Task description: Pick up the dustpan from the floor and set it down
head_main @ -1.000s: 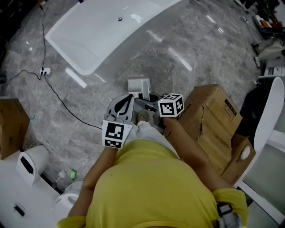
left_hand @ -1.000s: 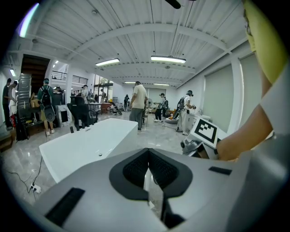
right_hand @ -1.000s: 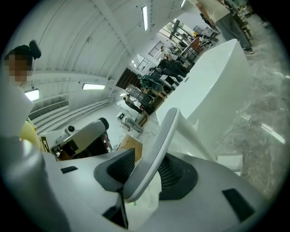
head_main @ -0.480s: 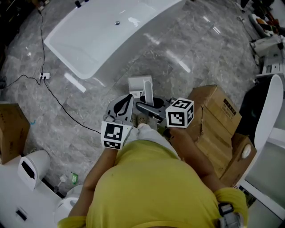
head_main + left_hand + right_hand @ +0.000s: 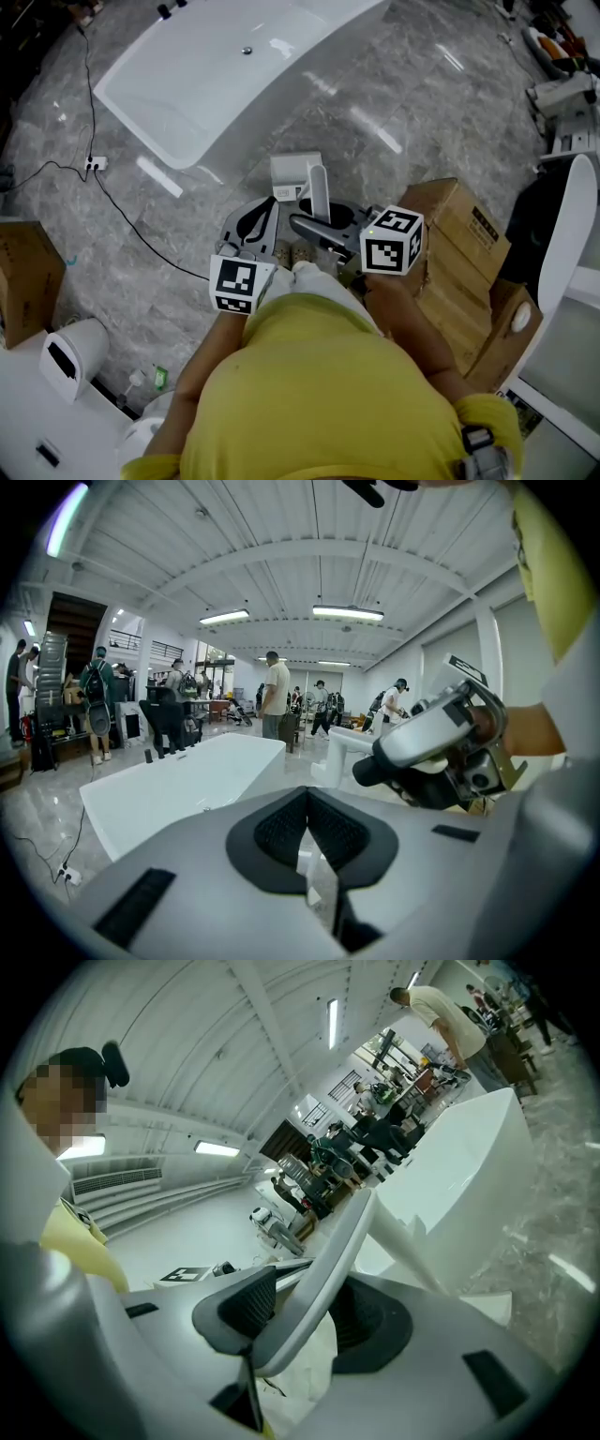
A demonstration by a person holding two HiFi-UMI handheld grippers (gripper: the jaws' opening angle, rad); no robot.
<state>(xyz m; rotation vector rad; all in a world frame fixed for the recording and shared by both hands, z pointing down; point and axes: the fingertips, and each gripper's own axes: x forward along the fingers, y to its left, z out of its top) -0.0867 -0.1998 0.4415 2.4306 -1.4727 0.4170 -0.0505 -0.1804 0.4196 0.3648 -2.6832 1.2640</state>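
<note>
Seen from above, a person in a yellow shirt (image 5: 319,394) stood on a grey marble floor (image 5: 422,112) near the long side of a white tub (image 5: 216,75), with a gripper in each hand. Both grippers pointed toward the tub.

The right gripper (image 5: 305,1316) gripped the dustpan (image 5: 294,174) by its pale handle (image 5: 342,1241). The handle ran slantwise up between the two dark pads (image 5: 246,1309) and pressed against the left one. The jaws stood about halfway apart around the handle and had just been opening slightly. The dustpan's white pan showed between the grippers and the tub, just short of the tub's near edge. It could not be told whether the pan cleared the floor.

The left gripper (image 5: 307,794) was empty. Its jaws were together, the pad tips meeting in a narrow point with nothing between them. It was held beside the right gripper, about as far from the tub.

A cardboard box (image 5: 450,234) lay farther from the tub, close by the person's right arm.
</note>
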